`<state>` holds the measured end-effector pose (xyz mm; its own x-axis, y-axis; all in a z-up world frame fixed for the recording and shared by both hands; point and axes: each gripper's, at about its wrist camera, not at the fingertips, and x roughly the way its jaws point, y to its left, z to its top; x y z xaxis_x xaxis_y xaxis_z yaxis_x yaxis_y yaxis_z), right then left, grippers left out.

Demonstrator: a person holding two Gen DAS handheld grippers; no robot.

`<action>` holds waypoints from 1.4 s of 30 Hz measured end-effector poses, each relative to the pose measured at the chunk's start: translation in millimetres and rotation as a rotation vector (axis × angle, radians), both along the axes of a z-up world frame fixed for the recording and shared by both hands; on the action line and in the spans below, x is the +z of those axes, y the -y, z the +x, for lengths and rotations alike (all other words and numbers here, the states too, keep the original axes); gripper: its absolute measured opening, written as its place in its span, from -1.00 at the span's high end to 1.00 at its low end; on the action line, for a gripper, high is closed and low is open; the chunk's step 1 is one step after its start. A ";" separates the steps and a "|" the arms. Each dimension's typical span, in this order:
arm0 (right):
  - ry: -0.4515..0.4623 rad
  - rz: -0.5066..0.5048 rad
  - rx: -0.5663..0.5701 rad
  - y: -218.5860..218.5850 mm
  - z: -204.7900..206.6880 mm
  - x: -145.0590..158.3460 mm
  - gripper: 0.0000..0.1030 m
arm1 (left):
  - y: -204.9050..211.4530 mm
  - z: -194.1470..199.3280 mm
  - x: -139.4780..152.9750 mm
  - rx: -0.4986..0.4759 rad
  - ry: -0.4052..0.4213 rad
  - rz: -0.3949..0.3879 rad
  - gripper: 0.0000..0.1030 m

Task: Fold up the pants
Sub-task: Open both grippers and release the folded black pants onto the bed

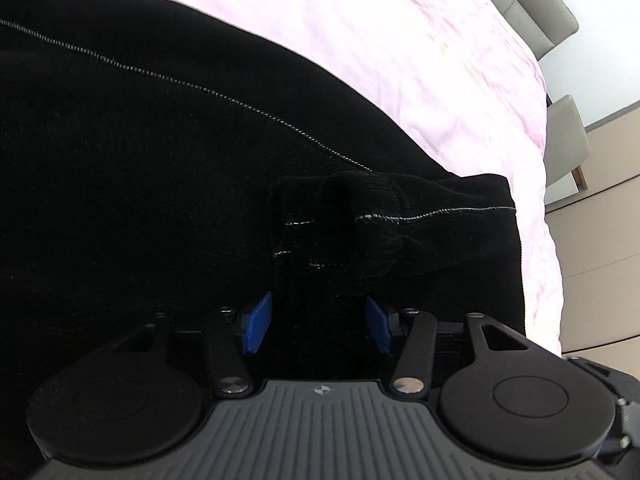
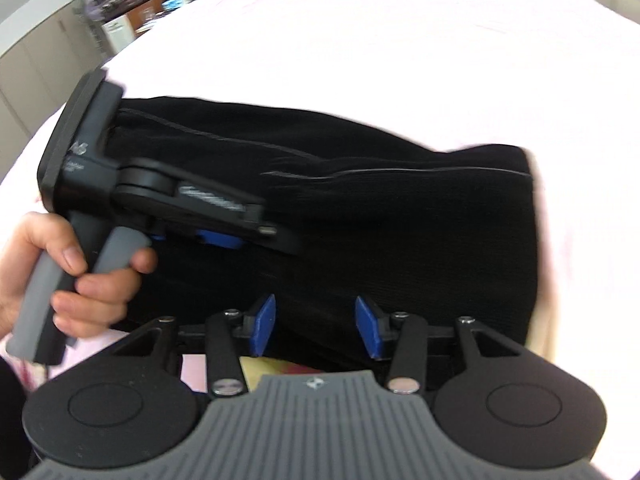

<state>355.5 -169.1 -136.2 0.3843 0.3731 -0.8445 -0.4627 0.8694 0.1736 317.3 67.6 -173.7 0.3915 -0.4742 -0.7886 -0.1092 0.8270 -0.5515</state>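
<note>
Black knit pants (image 1: 160, 168) with a grey stitched seam lie folded on a pink bed sheet (image 1: 420, 52). My left gripper (image 1: 318, 322) is open, its blue pads on either side of a bunched cuff (image 1: 352, 216) of the pants, not clamping it. In the right wrist view the pants (image 2: 400, 240) lie across the sheet (image 2: 360, 60). My right gripper (image 2: 316, 326) is open just above the near edge of the pants. The left gripper (image 2: 224, 236), held by a hand, rests low over the left part of the pants.
Grey upholstered chairs (image 1: 560, 140) and a beige floor lie beyond the bed's right edge. In the right wrist view, cabinets and cluttered shelves (image 2: 132, 12) stand at the far left. A yellow and red item (image 2: 276, 368) shows under the right gripper.
</note>
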 end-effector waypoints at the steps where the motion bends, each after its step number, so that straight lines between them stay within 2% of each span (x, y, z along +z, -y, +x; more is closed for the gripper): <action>1: 0.005 -0.008 -0.022 8.4 -2.4 2.4 0.17 | 0.4 -1.4 -0.2 0.007 0.002 0.001 -0.05; 4: 0.021 -0.022 -0.104 36.9 0.9 16.5 0.17 | 4.5 -8.1 6.4 0.020 0.032 0.030 0.11; 7: 0.042 -0.032 -0.192 66.4 -6.3 21.2 0.17 | 10.8 -16.1 23.1 0.018 0.098 0.083 0.38; 8: 0.045 -0.037 -0.215 74.8 -5.3 21.4 0.16 | 12.3 -17.9 32.3 0.007 0.129 0.099 0.54; 9: 0.048 -0.041 -0.235 84.5 -4.7 20.8 0.16 | 13.3 -18.8 41.9 -0.010 0.160 0.101 0.63; 11: 0.052 -0.037 -0.269 95.6 -1.5 21.9 0.16 | 14.9 -15.3 66.1 -0.041 0.203 0.122 0.64; 14: 0.067 -0.001 -0.281 101.6 7.2 34.4 0.17 | 17.8 -7.5 99.4 -0.103 0.271 0.212 0.65; 17: 0.085 0.029 -0.261 91.7 12.0 42.1 0.18 | 10.2 3.6 111.3 -0.120 0.268 0.280 0.65; 21: 0.086 0.065 -0.220 74.5 23.6 44.5 0.34 | -12.6 12.9 92.4 -0.094 0.208 0.312 0.64; 25: 0.067 0.080 -0.210 53.6 45.7 20.8 0.43 | -21.5 14.4 58.3 -0.077 0.135 0.274 0.64; 29: 0.009 -0.039 -0.184 32.6 60.8 -22.5 0.48 | -4.2 16.3 33.0 -0.101 0.128 0.310 0.59; 31: -0.012 -0.110 -0.143 24.6 62.0 -49.1 0.49 | -7.9 13.6 29.9 -0.101 0.120 0.290 0.56; 33: 0.003 -0.136 -0.132 19.9 60.8 -63.1 0.49 | -6.0 11.9 31.4 -0.108 0.122 0.289 0.52; 36: -0.018 -0.136 -0.147 18.5 66.2 -53.6 0.45 | -5.0 9.7 39.7 -0.127 0.132 0.295 0.37; 38: -0.016 -0.122 -0.142 22.1 65.7 -38.1 0.45 | -5.8 7.7 51.9 -0.139 0.154 0.289 0.37; 42: 0.053 -0.075 -0.150 31.4 68.3 -2.1 0.46 | -7.4 3.0 86.5 -0.161 0.254 0.293 0.26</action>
<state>423.8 -200.5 -138.4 0.4757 0.2449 -0.8449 -0.3336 0.9389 0.0844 320.4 75.0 -87.2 0.5301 -0.3153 -0.7871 0.1438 0.9483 -0.2830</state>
